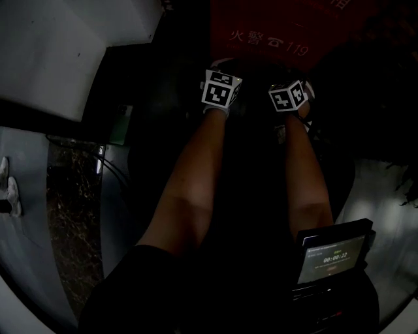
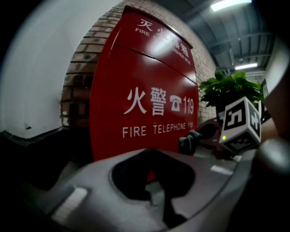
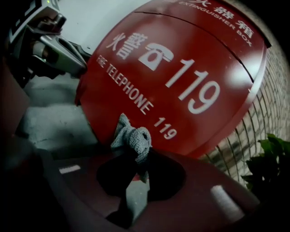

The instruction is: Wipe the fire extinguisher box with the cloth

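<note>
Red fills the top of the head view: the fire extinguisher box (image 1: 274, 32) stands straight ahead of me, its white print only just readable in the dim light. Both my bare forearms reach toward it, the left gripper (image 1: 221, 89) and the right gripper (image 1: 289, 96) side by side just below its front, and only their marker cubes show clearly. A small screen (image 1: 330, 258) with a timer glows at the lower right, low beside my right arm. In the left gripper view, the box (image 2: 145, 90) rises close in front of a brick wall (image 2: 77, 77), with a leafy plant (image 2: 231, 88) off to its right and a ceiling light (image 2: 229, 4) above. My left gripper (image 2: 155, 181) has its jaws brought together with nothing between them, only a sliver of red showing past them. To the right in that view I can see my right gripper (image 2: 240, 124) and the grey cloth (image 2: 189, 141) bunched at its tip, low beside the box's front. In the right gripper view, my right gripper (image 3: 136, 158) is clamped on the cloth (image 3: 132, 138), which stands up out of the jaws in a crumpled knot. It sits close against the lower part of the box (image 3: 181, 77), near the small "119", though I cannot tell whether it touches the metal. My left gripper (image 3: 59, 45) shows at the upper left, and the plant (image 3: 269, 167) at the lower right.
</note>
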